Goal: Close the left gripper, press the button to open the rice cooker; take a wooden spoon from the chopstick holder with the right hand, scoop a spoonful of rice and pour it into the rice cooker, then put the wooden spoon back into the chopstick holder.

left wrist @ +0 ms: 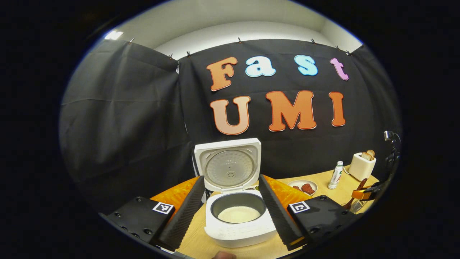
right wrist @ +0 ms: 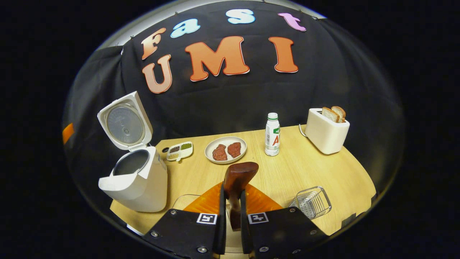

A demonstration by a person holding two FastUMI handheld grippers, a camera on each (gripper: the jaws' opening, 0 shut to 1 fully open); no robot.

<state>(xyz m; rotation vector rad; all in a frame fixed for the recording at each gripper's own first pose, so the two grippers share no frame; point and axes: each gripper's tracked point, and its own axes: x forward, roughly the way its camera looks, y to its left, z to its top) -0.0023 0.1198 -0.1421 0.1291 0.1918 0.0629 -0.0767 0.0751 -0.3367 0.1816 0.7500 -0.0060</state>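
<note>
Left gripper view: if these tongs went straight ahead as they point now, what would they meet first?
Most likely the open rice cooker: it sits between the spread fingers of the left tongs, its raised lid just behind. Depth is hard to judge here.

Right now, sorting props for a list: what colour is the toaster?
Cream-white toaster, clearest in the right gripper view.

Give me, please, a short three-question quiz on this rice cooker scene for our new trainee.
1. True or false: the rice cooker lid stands open.
2. What does the right gripper hold: A a wooden spoon, B a bottle, C a slice of bread?
3. Fill in: the left gripper is ____.

Key: 1 true. 2 A. 3 open.
</note>
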